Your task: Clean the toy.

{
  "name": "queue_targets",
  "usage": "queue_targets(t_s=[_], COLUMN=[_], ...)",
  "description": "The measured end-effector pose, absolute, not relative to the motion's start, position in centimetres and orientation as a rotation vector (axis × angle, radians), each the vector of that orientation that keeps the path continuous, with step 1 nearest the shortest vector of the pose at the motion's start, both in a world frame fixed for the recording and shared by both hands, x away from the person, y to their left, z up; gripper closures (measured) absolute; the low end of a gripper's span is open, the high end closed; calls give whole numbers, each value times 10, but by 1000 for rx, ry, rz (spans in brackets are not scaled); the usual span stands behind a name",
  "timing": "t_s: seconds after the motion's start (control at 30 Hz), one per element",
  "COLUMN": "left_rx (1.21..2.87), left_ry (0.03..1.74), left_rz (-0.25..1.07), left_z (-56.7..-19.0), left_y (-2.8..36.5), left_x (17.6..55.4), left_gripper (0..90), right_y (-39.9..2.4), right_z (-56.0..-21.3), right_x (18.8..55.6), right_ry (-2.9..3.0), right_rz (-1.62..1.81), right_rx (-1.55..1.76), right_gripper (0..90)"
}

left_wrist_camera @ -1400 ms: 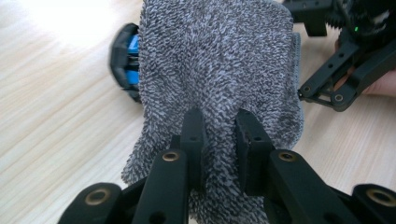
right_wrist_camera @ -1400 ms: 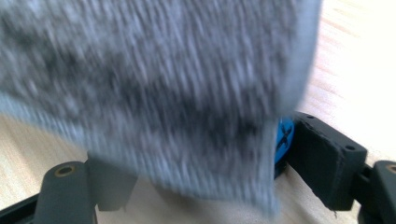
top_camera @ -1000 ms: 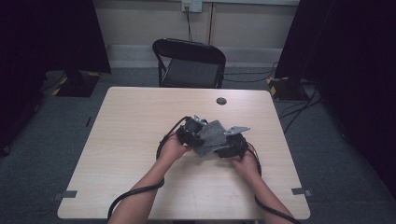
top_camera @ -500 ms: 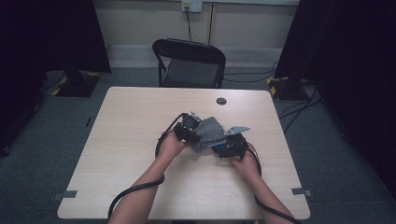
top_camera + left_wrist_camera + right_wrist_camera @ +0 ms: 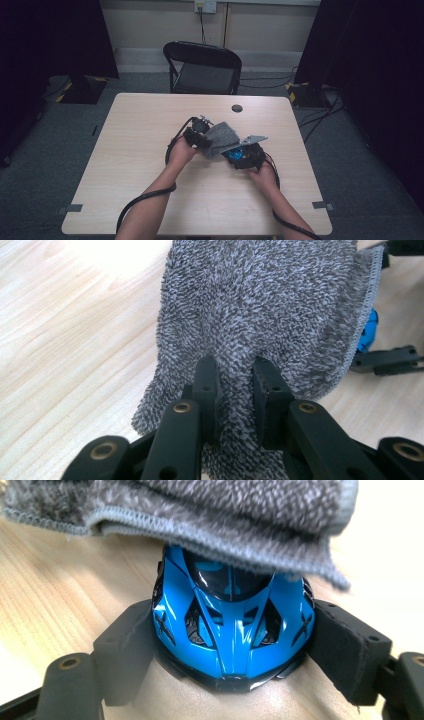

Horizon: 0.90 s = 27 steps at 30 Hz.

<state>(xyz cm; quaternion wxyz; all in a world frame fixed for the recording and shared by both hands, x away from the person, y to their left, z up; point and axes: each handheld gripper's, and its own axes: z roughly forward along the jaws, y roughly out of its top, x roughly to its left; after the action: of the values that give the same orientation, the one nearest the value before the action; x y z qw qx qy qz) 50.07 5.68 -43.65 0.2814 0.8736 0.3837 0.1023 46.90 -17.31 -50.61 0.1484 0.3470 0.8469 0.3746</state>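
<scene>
A grey fluffy cloth hangs from my left gripper, whose jaws are shut on a fold of it. The cloth drapes over the far end of a small blue toy car. My right gripper is shut on the blue toy car, one pad on each side of its body, just above the table. In the high view both grippers meet near the middle of the wooden table, the left gripper to the left of the cloth. The car's far end is hidden under the cloth.
A small dark round thing lies on the table near its far edge. A black folding chair stands behind the table. Cables trail from both grippers toward the near edge. Dark curtains flank the room.
The left gripper has shifted the cloth slightly up and over the car. The right gripper has stayed where it was.
</scene>
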Motion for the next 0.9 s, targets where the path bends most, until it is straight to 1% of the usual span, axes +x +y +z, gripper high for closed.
queue_targets(t_s=[0.33,0.6,0.77,0.9], left_rx=[2310,2294,2274,2227], left_ry=[1092,1147,1181,1220], left_rz=[318,325,334,341], left_z=[-436,-438,-436,-430], left_y=[65,75,84,98], left_x=[512,517,519,520], left_gripper=[755,755,756,756], right_y=[-173,-174,-174,-174], right_z=[-506,-506,-506,-506], right_x=[469,469,469,469], right_ry=[2435,2438,2438,2438], right_rz=[1078,1080,1080,1081], right_rx=[999,1001,1001,1001], right_gripper=[222,222,223,225])
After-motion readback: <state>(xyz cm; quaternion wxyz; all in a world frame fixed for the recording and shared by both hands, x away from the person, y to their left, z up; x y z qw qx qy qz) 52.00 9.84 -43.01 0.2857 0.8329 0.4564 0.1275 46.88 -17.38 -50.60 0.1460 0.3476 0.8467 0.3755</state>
